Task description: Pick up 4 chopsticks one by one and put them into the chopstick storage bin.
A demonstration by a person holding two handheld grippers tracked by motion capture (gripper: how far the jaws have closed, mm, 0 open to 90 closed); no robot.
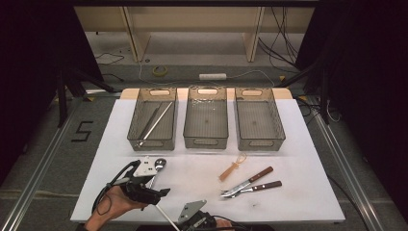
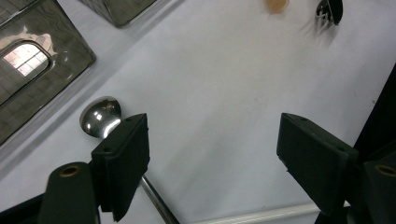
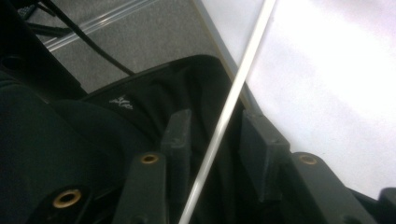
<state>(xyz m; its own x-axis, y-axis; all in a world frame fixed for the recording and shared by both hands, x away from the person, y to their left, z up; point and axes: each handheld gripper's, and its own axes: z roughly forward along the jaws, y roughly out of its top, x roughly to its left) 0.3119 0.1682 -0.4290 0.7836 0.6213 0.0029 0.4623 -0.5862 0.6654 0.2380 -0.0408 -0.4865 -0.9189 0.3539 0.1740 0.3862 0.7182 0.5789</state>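
**Two tools at the near edge, thin white rod between right jaws**

My right tool (image 3: 212,140) sits at 6 o'clock on the worktop (image 1: 308,192), jaws partly open. A thin white rod (image 3: 233,93) runs up between them; whether the pads press it I cannot tell. In the high view the rod slants from my right tool toward my left tool (image 2: 212,154) at 7 o'clock.

Left tool jaws stand wide, gripping nothing. A steel ladle (image 2: 100,116) lies just beside its left jaw, bowl up at 10 o'clock, handle passing under that jaw.

At 4 o'clock: shears (image 1: 250,185), with a tan tie (image 1: 233,168) just above them. Far side at 12: three bins (image 1: 207,139); the left one holds tongs (image 1: 154,122).
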